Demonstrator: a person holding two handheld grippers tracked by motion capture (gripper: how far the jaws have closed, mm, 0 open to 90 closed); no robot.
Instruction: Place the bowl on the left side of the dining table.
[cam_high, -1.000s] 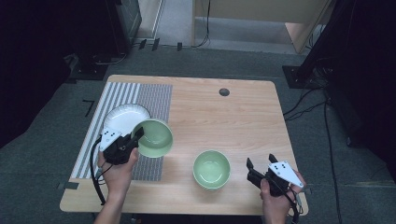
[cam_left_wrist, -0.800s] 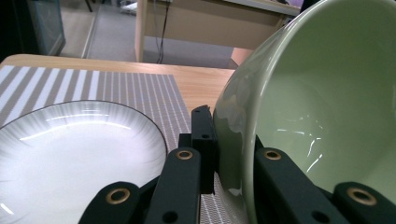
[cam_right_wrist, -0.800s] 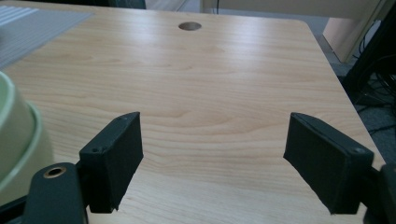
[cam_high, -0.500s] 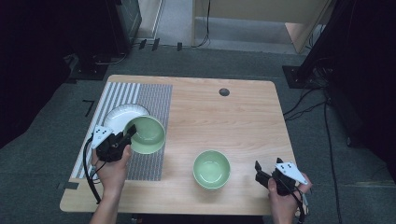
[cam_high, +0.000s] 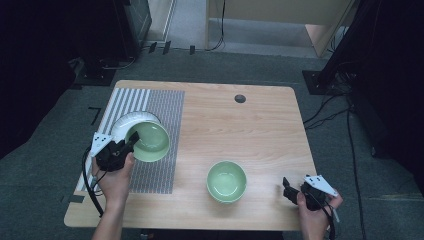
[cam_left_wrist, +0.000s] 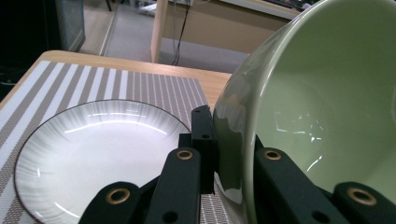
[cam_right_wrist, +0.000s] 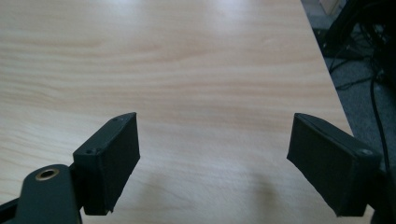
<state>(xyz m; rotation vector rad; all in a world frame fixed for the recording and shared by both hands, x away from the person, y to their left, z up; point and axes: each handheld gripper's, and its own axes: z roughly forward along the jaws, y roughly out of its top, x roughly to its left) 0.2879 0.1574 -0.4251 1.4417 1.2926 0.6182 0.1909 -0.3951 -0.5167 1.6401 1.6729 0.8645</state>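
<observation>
A: Green bowl (cam_high: 147, 141) is pinched at its rim by the left claw (cam_high: 127, 144), held tilted above the white plate (cam_high: 124, 126) on the striped mat (cam_high: 165, 107), at the left of the table (cam_high: 240, 130).

B: How tight is that grip?

A: In the left gripper view the jaws are closed right down on the bowl's wall (cam_left_wrist: 233, 140), one pad outside, one inside. Nothing else is keeping it up.

B: So what makes this step go well?

A: I'd judge the aim is to set the bowl on the plate. Level it first, since it leans toward the hand now, then centre it over the plate's well (cam_left_wrist: 93, 154) and lower gently so the foot lands flat, not on the sloped edge. Only release once it sits steady; ceramic on ceramic can chip or slide.

B: And the other hand?

A: The right claw (cam_high: 288, 189) hangs low at the table's near right corner, jaws spread wide with bare wood between them, and they have just been opening a little further. The second green bowl (cam_high: 226, 181) sits on the table to its left, untouched.
</observation>
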